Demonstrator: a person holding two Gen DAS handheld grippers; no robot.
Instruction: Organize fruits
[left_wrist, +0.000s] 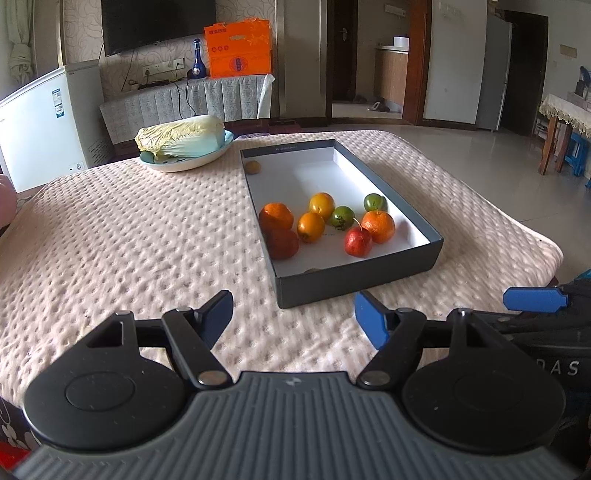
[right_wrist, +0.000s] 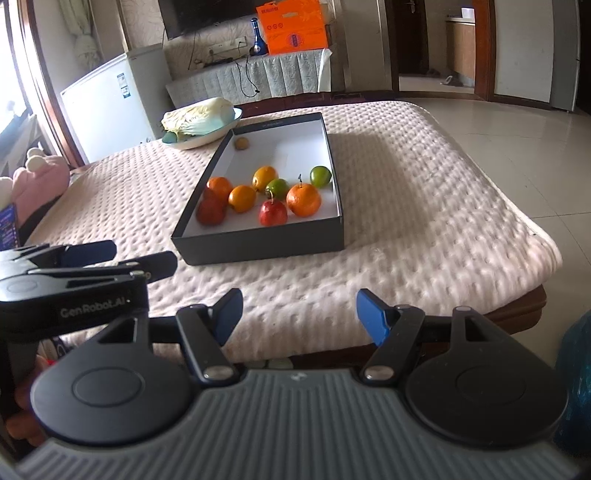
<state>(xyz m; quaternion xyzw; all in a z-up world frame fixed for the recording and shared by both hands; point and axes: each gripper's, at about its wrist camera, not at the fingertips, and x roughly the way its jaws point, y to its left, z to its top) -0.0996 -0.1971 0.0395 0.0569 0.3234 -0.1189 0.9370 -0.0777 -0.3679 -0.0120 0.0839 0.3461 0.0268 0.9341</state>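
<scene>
Fruits (left_wrist: 321, 225) lie in the box (left_wrist: 369, 273), ahead of both grippers' empty fingers (left_wrist: 218, 317).

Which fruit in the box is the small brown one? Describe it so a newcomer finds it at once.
On the padded table lies a dark box with a white floor. The small brown fruit sits alone in its far corner nearest the cabbage plate, apart from the colourful cluster.

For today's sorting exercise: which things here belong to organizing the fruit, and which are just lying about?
Belongs to the job:
fruit box
oranges
red apple
green fruits

Just lying about:
cabbage on its plate
pink plush toy
blue bottle
</scene>
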